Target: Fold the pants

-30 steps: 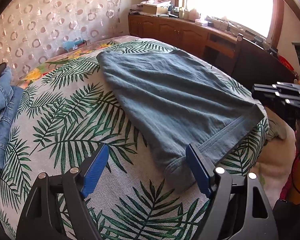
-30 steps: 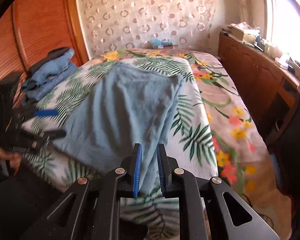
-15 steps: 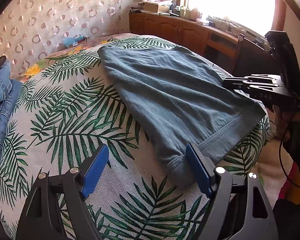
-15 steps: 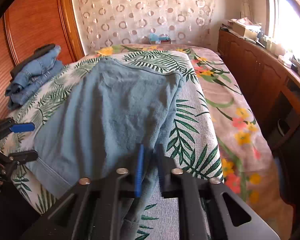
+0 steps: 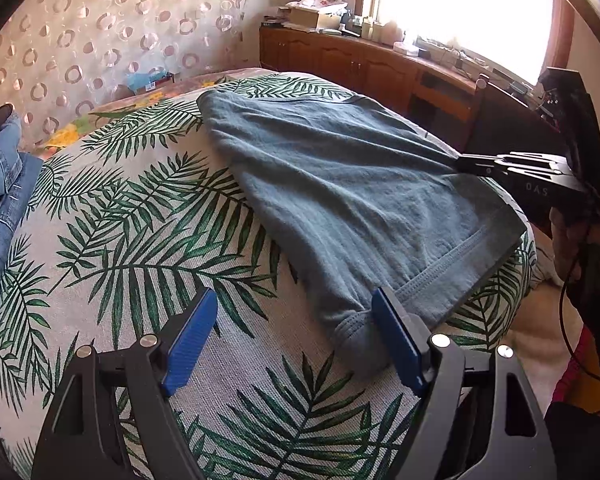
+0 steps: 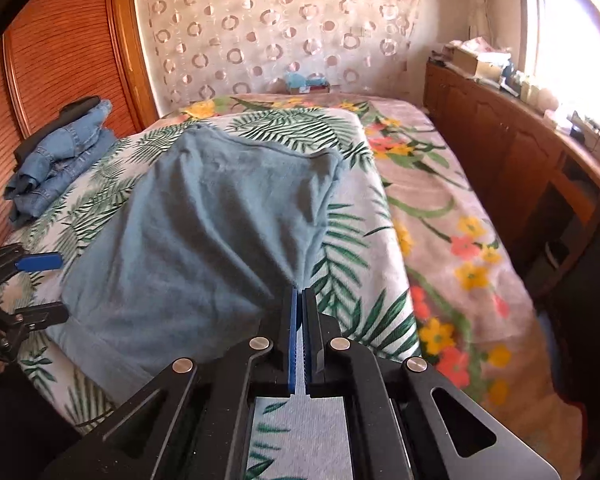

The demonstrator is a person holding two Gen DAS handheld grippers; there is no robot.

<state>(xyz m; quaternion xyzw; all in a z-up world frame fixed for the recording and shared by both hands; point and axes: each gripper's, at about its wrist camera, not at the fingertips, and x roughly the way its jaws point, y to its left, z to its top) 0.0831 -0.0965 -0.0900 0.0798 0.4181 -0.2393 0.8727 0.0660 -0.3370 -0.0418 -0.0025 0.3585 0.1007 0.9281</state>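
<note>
The bed, under a palm-leaf cover, is carrying everything. The grey-blue pants are lying spread across it, one end reaching toward the far wall and the banded near end, likely the waistband, sitting at the bed's near edge. A heap of denim is resting well apart at the bed's far left side.

The cloth is looking soft, light and limp, a knit with shallow wrinkles; it is likely going to sag and drape wherever it is not supported, and to drag on the cover rather than slide. The stitched band is looking thicker, so its two corners are probably the surest places to take hold.

The right gripper has just been closing and is now clenched on the edge of the pants at the right near corner, the fabric pulling taut toward it. The left gripper is standing released and wide, its right pad just beside the band's bunched left corner, gripping nothing.
</note>
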